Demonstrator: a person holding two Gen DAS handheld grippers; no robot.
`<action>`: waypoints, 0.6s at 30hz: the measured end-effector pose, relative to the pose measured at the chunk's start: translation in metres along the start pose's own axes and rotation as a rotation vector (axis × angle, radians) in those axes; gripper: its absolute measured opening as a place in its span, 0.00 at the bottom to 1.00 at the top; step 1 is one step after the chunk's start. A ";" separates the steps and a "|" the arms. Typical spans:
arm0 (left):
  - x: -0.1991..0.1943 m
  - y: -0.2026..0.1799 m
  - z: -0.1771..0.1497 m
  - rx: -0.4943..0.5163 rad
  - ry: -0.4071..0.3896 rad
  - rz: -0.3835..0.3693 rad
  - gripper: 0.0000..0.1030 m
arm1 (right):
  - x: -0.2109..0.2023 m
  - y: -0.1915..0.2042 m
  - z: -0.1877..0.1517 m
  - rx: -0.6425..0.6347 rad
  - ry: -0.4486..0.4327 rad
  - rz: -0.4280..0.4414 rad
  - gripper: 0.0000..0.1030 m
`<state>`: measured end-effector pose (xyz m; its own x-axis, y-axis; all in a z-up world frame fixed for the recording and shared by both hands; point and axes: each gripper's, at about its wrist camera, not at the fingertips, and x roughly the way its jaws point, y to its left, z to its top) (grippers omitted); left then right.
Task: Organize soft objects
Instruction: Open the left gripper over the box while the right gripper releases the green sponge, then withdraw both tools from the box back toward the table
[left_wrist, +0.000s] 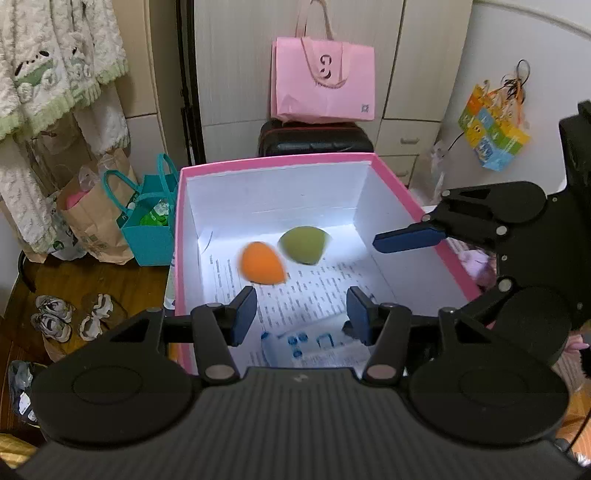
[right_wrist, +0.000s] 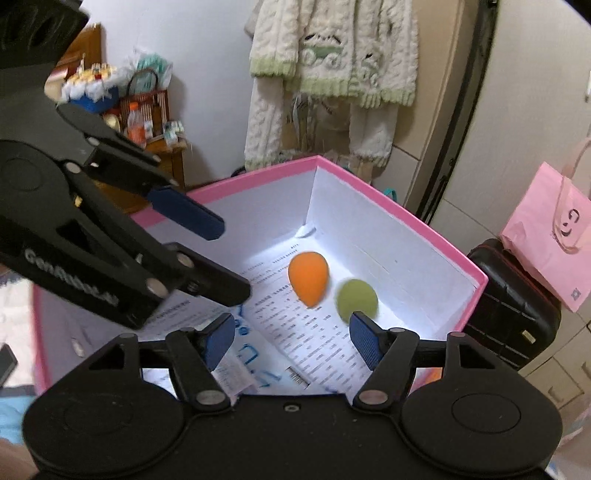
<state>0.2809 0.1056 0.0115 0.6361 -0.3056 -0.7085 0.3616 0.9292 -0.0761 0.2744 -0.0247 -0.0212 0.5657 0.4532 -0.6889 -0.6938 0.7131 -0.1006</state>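
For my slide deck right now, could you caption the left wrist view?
Open left tongs hover over a pink-rimmed white cardboard box holding an orange teardrop sponge and a green teardrop sponge.

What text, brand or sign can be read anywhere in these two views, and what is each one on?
"GenRobot.AI": on the left gripper body, seen from the right wrist view; the last letters are blurred.
"G" above a smile mark: on the pink paper bag.
Printed sheet lining the pink box: lines of small print, too blurred to read.
Blue marks on the packet in the box: unreadable.
Colourful carton: print too small.
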 end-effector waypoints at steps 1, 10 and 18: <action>-0.006 -0.002 -0.002 0.004 -0.011 -0.003 0.51 | -0.006 0.002 -0.002 0.008 -0.012 0.000 0.71; -0.068 -0.034 -0.025 0.094 -0.098 -0.019 0.56 | -0.063 0.018 -0.021 0.059 -0.076 -0.072 0.71; -0.115 -0.064 -0.042 0.169 -0.155 -0.069 0.61 | -0.120 0.025 -0.045 0.102 -0.133 -0.115 0.71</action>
<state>0.1558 0.0905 0.0684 0.6983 -0.4075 -0.5885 0.5083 0.8611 0.0068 0.1694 -0.0855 0.0272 0.6973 0.4278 -0.5752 -0.5765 0.8115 -0.0953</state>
